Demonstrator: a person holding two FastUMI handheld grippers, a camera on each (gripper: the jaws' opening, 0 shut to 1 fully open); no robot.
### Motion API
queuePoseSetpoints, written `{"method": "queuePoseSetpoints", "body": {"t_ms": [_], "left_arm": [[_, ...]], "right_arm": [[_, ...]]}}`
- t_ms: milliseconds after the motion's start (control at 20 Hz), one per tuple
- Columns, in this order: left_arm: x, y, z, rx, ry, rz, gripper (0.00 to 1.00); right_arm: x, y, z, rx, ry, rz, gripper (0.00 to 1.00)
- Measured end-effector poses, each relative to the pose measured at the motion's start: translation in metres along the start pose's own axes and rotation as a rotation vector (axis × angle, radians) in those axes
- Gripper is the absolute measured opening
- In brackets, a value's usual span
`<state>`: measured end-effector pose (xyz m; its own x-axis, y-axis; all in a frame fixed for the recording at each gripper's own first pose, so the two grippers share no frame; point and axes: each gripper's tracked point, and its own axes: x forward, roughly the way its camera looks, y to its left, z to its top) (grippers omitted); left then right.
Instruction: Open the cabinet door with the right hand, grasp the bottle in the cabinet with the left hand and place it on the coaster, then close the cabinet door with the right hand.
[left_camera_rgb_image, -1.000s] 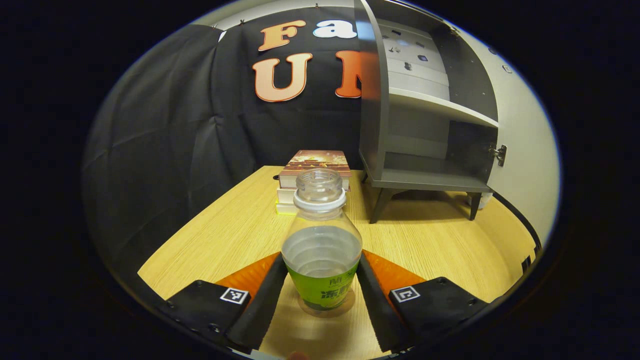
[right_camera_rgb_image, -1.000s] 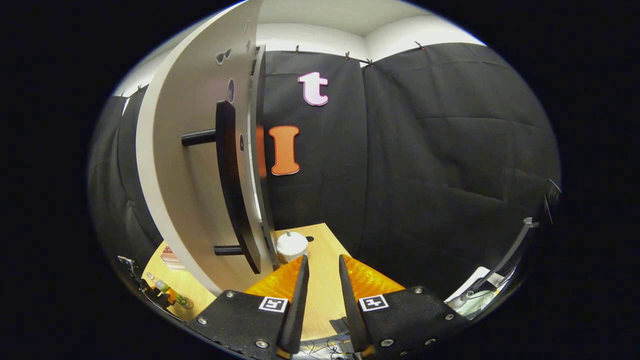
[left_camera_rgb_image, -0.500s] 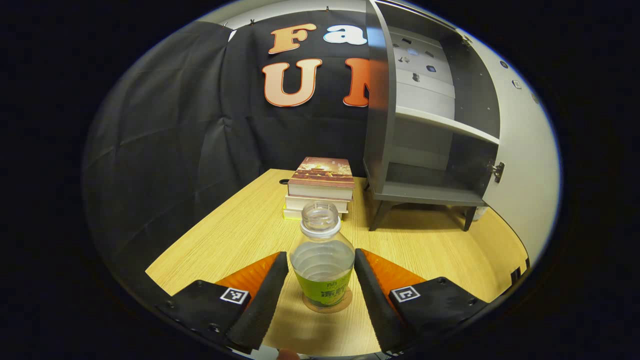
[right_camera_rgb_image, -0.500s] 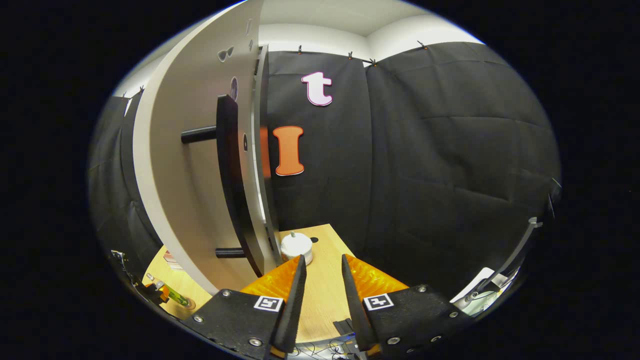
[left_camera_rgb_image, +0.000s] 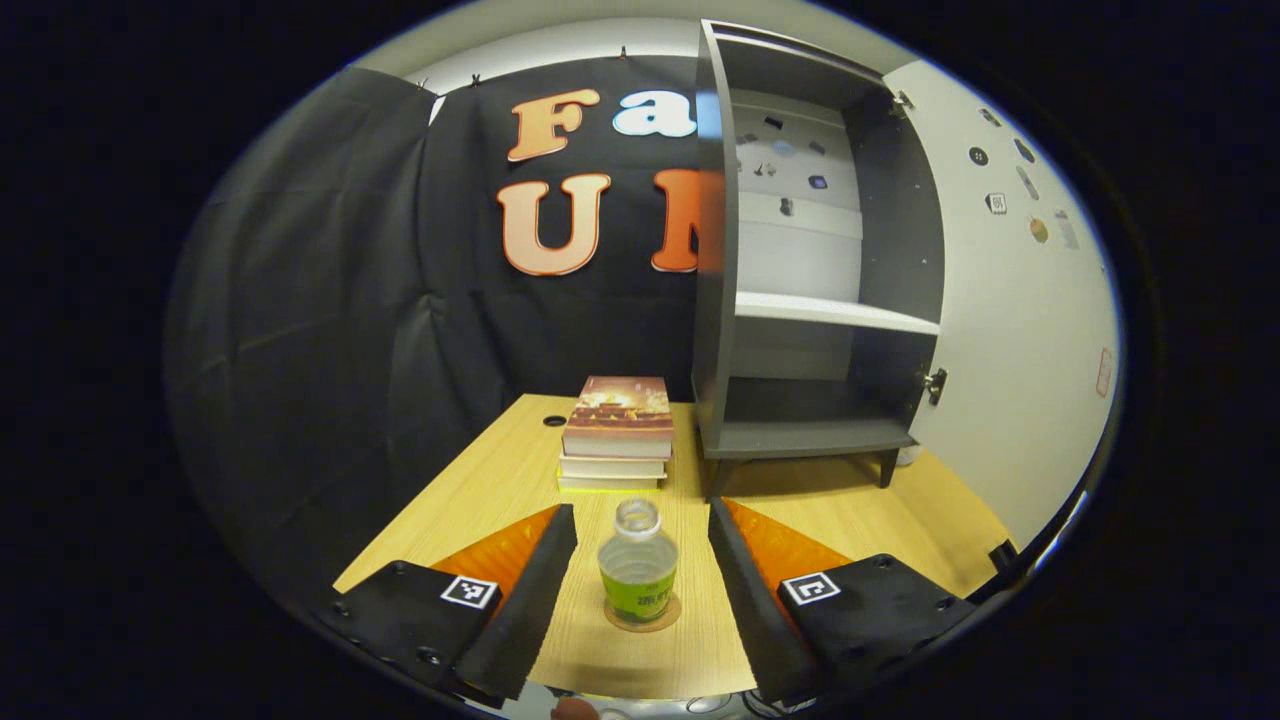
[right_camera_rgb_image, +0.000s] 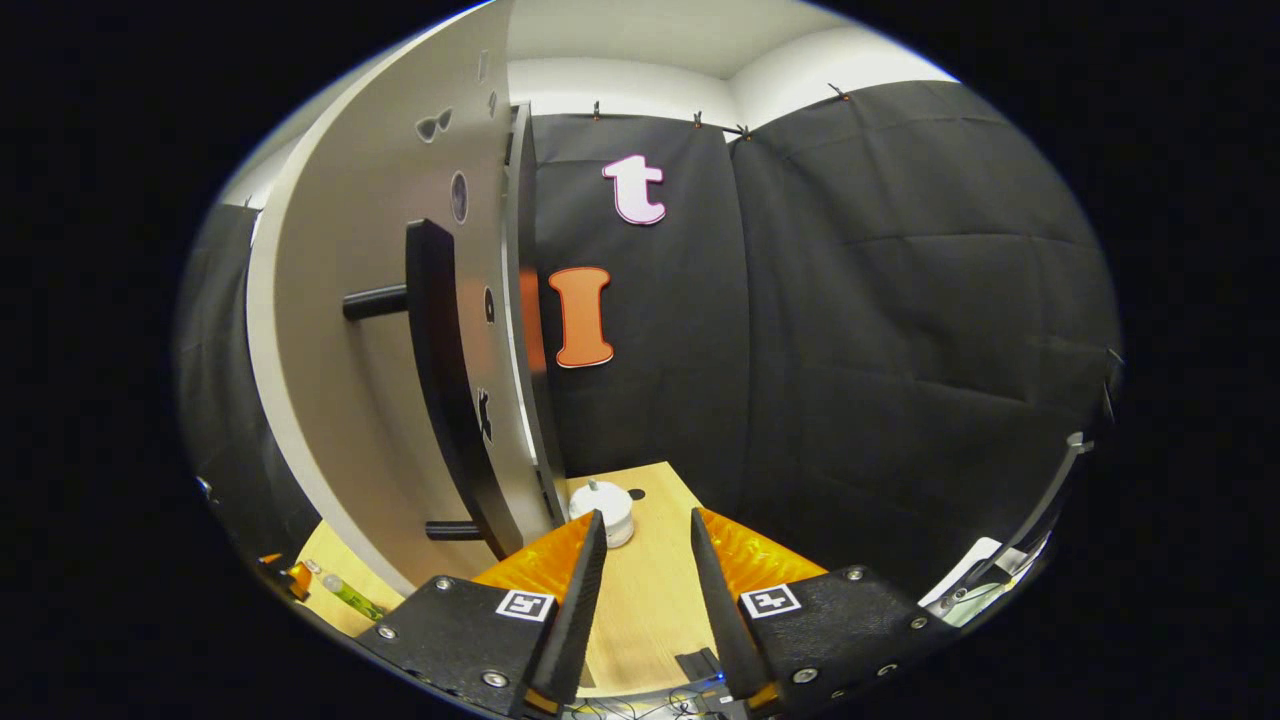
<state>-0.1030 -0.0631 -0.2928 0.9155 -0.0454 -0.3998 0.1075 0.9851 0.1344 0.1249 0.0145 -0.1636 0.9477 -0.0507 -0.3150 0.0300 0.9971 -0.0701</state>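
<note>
Cabinet stands at the back of the counter, door swung open. Stack of books beside it. Uncapped bottle upright on coaster. Left claw spread wide, clear of bottle. Right claw parted, empty, near door handle.

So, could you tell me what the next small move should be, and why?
Probably bring the right claw to the handle of the cabinet door and swing it shut: the bottle stands on the coaster, the left claw is open, and the door is open.
</note>
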Motion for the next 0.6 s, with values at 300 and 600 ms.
{"method": "queuePoseSetpoints", "body": {"t_ms": [300, 600], "left_arm": [[-0.024, 0.021, 0.088, 0.009, -0.096, 0.003, 0.88], [-0.047, 0.058, 0.183, 0.048, -0.218, 0.027, 1.0]], "right_arm": [[-0.002, 0.006, -0.002, 0.016, -0.009, -0.005, 0.54], [-0.017, 0.036, -0.006, -0.02, -0.019, -0.004, 0.54]]}}
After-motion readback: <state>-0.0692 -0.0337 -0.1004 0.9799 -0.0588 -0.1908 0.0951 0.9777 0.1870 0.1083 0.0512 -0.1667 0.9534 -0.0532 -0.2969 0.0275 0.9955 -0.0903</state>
